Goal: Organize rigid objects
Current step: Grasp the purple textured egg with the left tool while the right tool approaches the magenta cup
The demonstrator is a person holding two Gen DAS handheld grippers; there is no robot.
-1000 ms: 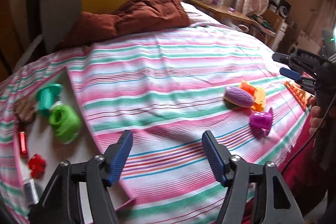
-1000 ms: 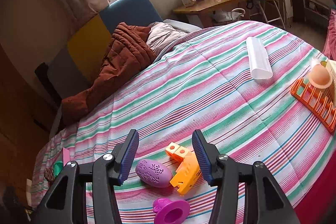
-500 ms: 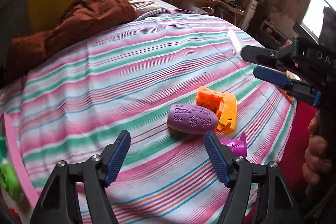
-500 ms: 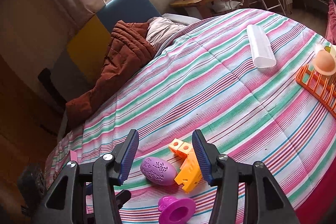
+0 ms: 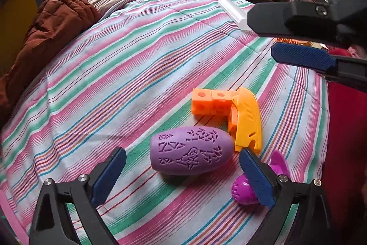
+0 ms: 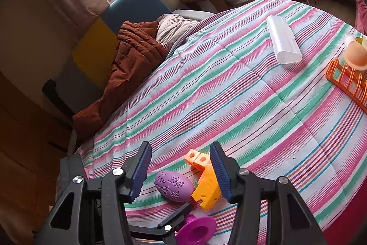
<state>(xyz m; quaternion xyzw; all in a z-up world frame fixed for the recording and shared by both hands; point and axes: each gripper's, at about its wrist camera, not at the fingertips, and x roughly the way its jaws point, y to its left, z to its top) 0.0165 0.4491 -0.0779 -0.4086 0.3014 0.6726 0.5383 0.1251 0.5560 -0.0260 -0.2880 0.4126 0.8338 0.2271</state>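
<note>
While my left gripper is opening its jaws wide, I am watching the purple egg-shaped toy lying on the striped bedspread just ahead of the fingertips, not yet between the pads. Its long axis is running roughly across the gap, so I am judging the span will be tight. My right gripper is hovering above, half open and holding nothing, farther from the toy. An orange block piece is touching the toy's far end.
</note>
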